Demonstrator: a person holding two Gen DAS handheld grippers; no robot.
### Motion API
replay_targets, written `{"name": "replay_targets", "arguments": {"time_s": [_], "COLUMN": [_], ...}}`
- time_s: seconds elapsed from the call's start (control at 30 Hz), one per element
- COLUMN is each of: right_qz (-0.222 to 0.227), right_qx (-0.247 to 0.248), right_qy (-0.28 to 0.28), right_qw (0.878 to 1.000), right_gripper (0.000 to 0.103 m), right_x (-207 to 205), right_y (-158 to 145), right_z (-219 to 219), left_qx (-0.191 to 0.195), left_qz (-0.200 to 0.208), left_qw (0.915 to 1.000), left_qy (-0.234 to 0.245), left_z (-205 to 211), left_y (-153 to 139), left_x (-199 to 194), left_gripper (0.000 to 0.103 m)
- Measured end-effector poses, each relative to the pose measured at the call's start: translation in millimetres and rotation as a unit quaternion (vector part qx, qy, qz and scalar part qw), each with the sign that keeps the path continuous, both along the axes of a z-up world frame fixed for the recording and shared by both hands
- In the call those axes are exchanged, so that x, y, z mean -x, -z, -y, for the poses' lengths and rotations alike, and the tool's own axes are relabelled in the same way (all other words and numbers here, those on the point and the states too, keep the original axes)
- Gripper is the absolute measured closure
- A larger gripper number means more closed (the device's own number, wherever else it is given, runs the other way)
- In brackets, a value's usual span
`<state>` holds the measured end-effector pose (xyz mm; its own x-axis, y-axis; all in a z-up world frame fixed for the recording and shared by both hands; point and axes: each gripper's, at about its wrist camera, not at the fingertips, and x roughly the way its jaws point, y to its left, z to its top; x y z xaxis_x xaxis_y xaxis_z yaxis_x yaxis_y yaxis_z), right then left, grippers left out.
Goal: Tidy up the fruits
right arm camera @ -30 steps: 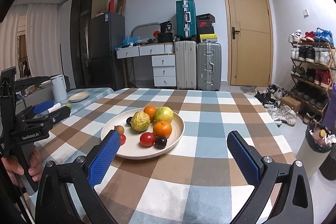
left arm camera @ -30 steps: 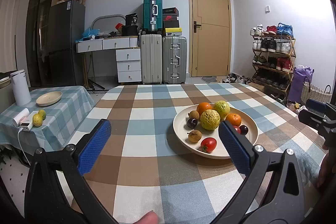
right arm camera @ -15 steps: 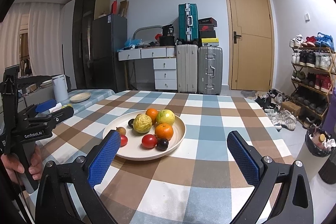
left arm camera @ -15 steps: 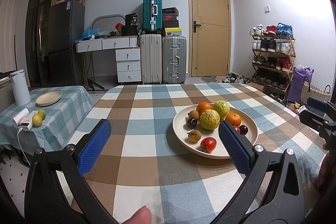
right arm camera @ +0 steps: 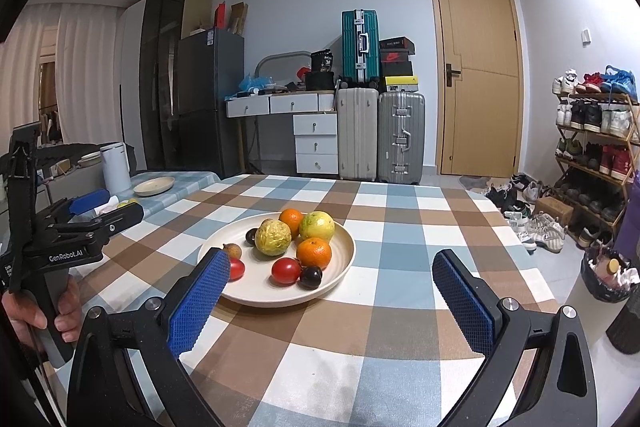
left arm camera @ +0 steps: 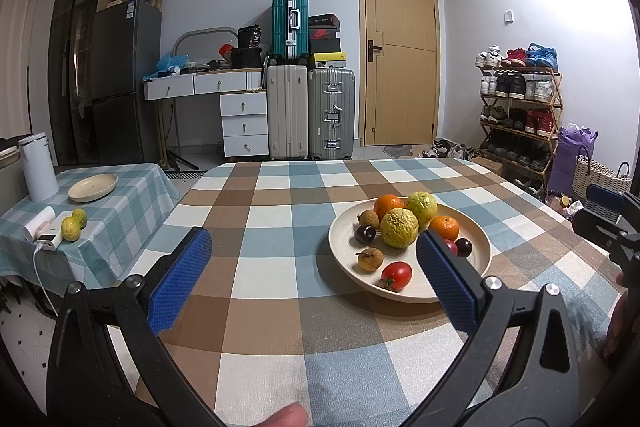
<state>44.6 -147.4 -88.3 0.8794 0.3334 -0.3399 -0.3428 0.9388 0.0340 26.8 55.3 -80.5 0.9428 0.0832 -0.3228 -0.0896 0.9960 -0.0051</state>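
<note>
A cream plate (left arm camera: 340, 231) (right arm camera: 344, 259) on the checked tablecloth holds several fruits: a yellow guava (left arm camera: 399, 227) (right arm camera: 273, 237), a green-yellow one (left arm camera: 421, 207) (right arm camera: 317, 226), two oranges (left arm camera: 444, 227) (right arm camera: 314, 253), tomatoes (left arm camera: 396, 273) (right arm camera: 285, 270), dark plums and brown longans (left arm camera: 370, 259). My left gripper (left arm camera: 310, 271) is open and empty, above the table left of and before the plate. My right gripper (right arm camera: 334, 289) is open and empty, just before the plate.
A side table at the left bears an empty cream plate (left arm camera: 93, 187), two green-yellow fruits (left arm camera: 71, 227), a white kettle (left arm camera: 38, 167) and a power bank. Suitcases, drawers, a fridge, a door and a shoe rack (left arm camera: 520, 115) stand behind.
The right gripper's view has tilted up and drawn slightly back; the plate sits lower and closer. The left gripper has barely moved. Both stay open.
</note>
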Motion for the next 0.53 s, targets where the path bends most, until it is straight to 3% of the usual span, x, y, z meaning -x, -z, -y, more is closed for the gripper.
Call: {"name": "replay_targets", "arguments": {"time_s": [0.53], "right_qz": [0.002], "right_qx": [0.001], "right_qy": [0.0], "right_qw": [1.0], "right_gripper": [0.0], "right_x": [0.2], "right_y": [0.0], "right_z": [-0.6], "left_qx": [0.001], "left_qz": [-0.001], "left_qw": [1.0], "left_qy": [0.001], "left_z": [-1.0], "left_y": [0.6], "left_x": [-0.6], "left_gripper": [0.001]}}
